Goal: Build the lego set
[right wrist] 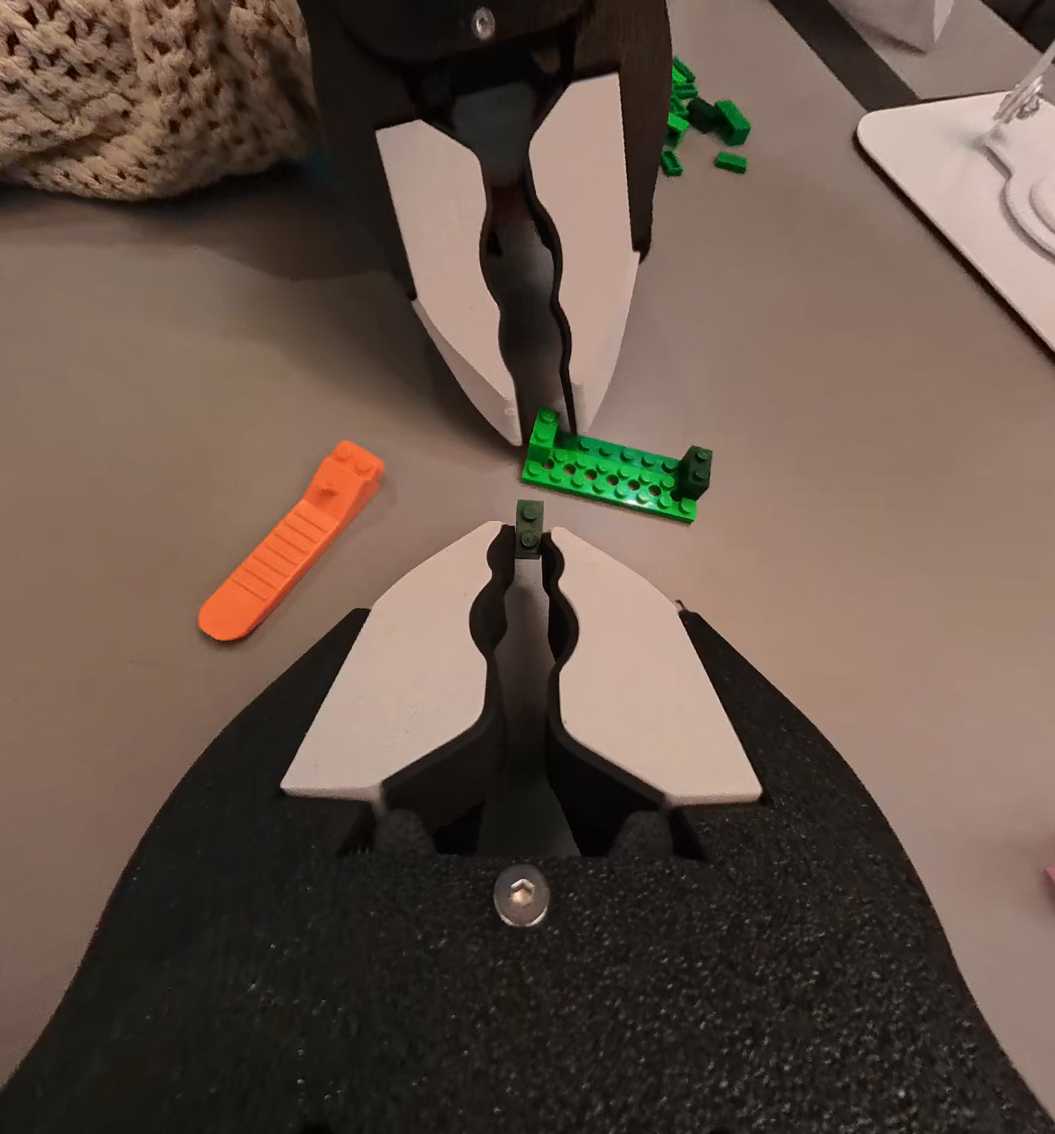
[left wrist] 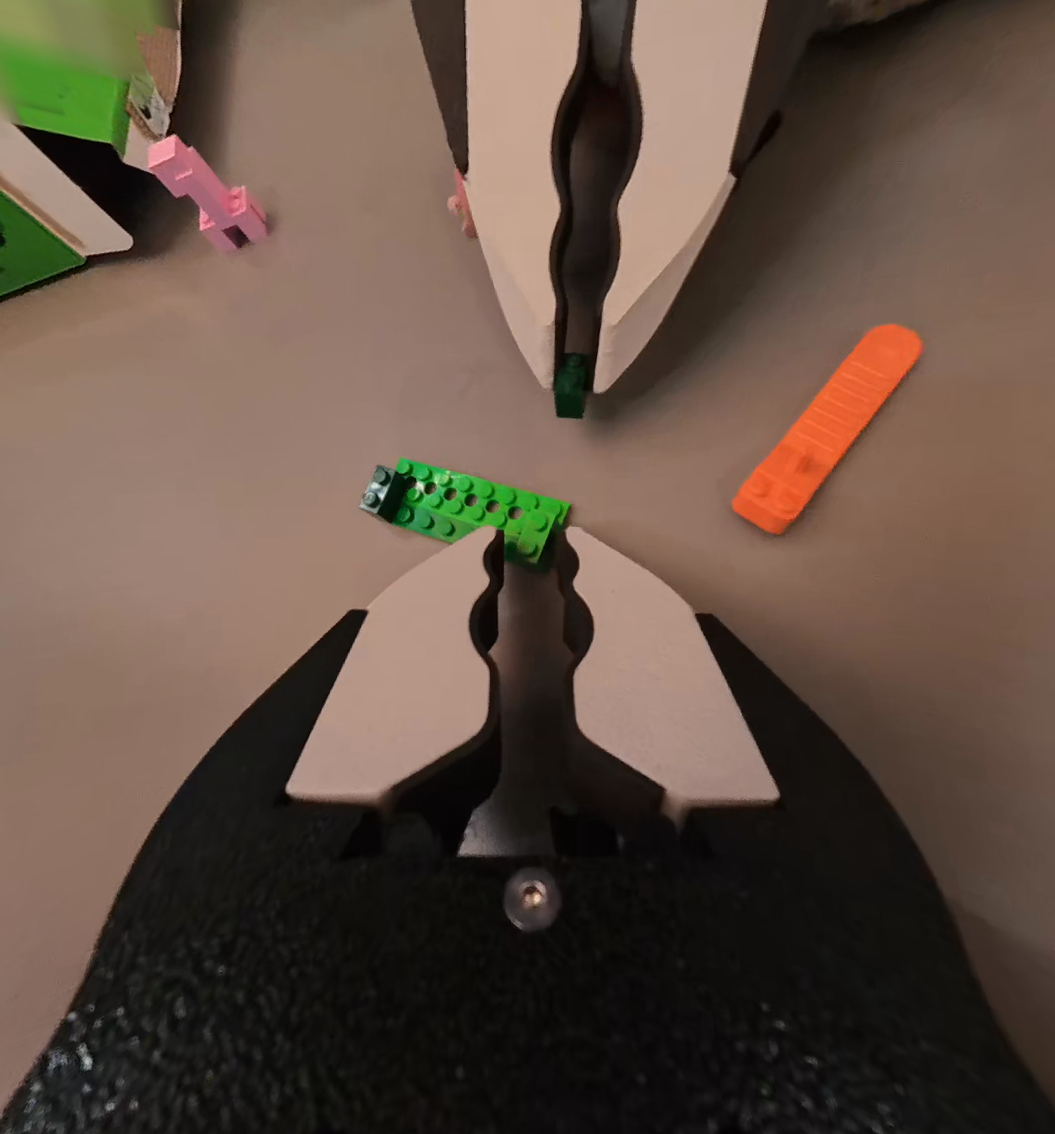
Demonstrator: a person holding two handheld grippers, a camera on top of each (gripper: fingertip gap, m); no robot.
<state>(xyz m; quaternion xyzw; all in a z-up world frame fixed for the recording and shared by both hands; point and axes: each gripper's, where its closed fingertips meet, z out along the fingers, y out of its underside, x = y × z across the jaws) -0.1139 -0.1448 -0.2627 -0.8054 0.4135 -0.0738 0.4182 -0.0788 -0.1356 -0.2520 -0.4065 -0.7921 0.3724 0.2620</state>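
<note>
A bright green plate with holes lies on the brown table. A dark green brick is stuck on its far end and a bright green brick on its near end. My left gripper is shut on that near end. The plate and the left gripper also show in the right wrist view. My right gripper is shut on a small dark green brick and holds it just short of the plate. The left wrist view shows the right gripper and its brick opposite.
An orange brick separator lies beside the plate. A pink lego piece and a green box sit at the back left. Loose green bricks, a knitted cloth and a white tray lie behind the left gripper.
</note>
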